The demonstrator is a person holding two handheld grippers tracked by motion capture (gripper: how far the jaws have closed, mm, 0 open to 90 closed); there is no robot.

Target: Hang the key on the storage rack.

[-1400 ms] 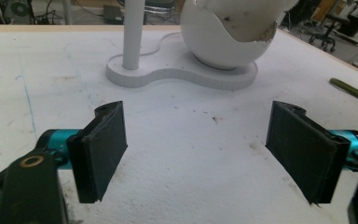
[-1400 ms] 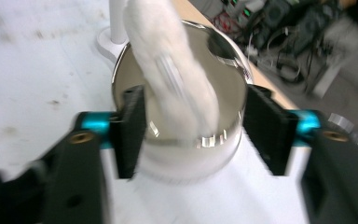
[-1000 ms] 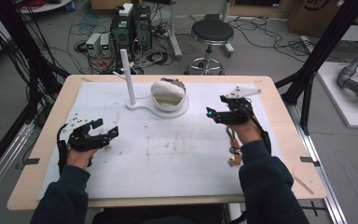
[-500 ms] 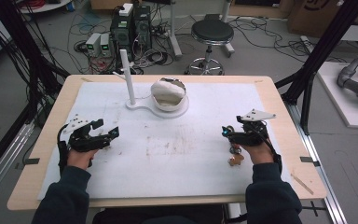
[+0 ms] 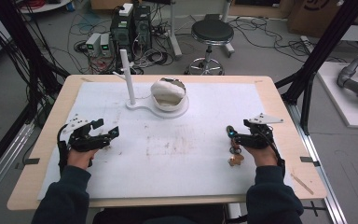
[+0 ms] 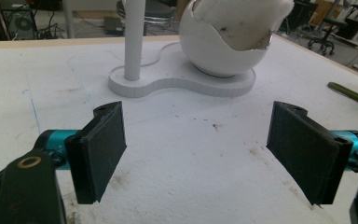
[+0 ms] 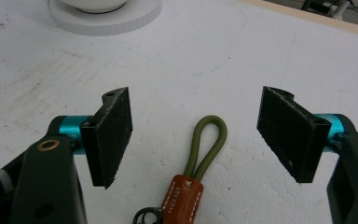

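Keychain (image 7: 186, 186) on stained white mat (image 5: 186, 154) (cluttered lab)

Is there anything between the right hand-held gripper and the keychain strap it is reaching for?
Nothing visible. In the right gripper view the olive cord loop of the keychain strap lies on the bare white mat between the right hand-held gripper's open jaws, touching neither pad.

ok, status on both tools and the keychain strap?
Left tool open, nothing between its jaws. Right tool open, jaws either side of the green loop of the keychain strap, not gripping. Nothing in the way.
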